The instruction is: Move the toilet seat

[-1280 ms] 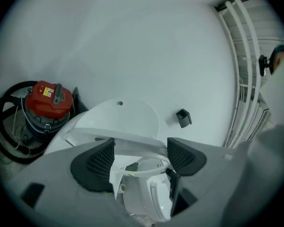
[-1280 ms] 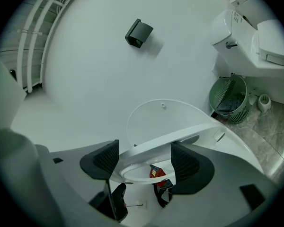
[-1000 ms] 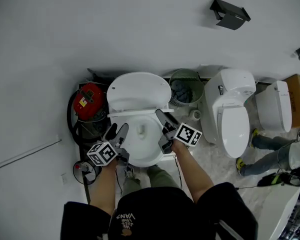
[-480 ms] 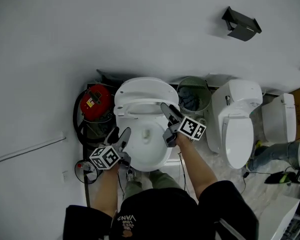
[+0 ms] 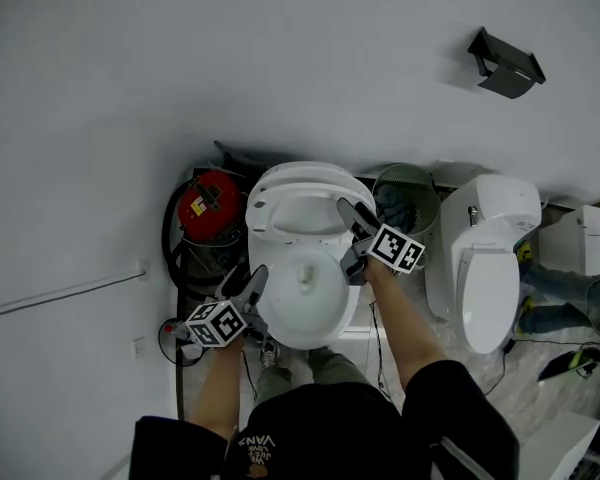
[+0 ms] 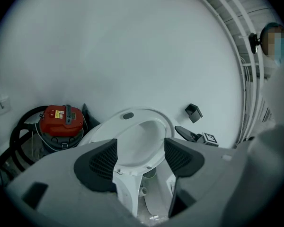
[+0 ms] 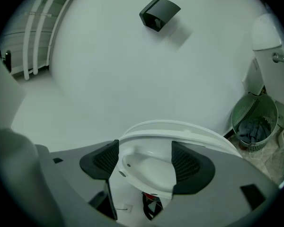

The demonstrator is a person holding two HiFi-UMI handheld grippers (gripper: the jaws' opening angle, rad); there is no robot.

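Observation:
The white toilet stands against the wall with its lid (image 5: pixel 300 176) up. Its seat (image 5: pixel 298 230) is raised, a ring leaning close to the lid above the bowl (image 5: pixel 310 293). My right gripper (image 5: pixel 346 236) straddles the seat's right edge with wide jaws. In the right gripper view the seat's underside (image 7: pixel 149 167) lies between the pads, and I see no pad pressing on it. My left gripper (image 5: pixel 248 280) hovers at the bowl's front left rim. Its jaws are closing with nothing held; in the left gripper view the raised seat (image 6: pixel 139 143) shows beyond them.
A red vacuum (image 5: pixel 208 203) with a black hose sits left of the toilet. A green wire bin (image 5: pixel 405 193) stands to its right, then a second toilet (image 5: pixel 490 258). A black holder (image 5: pixel 507 63) hangs on the wall. A person's legs (image 5: pixel 570 303) are at far right.
The seat, seen edge-on before, now shows its ring close to the lid. My right gripper has risen with its right edge. The left gripper stays by the bowl's front left.

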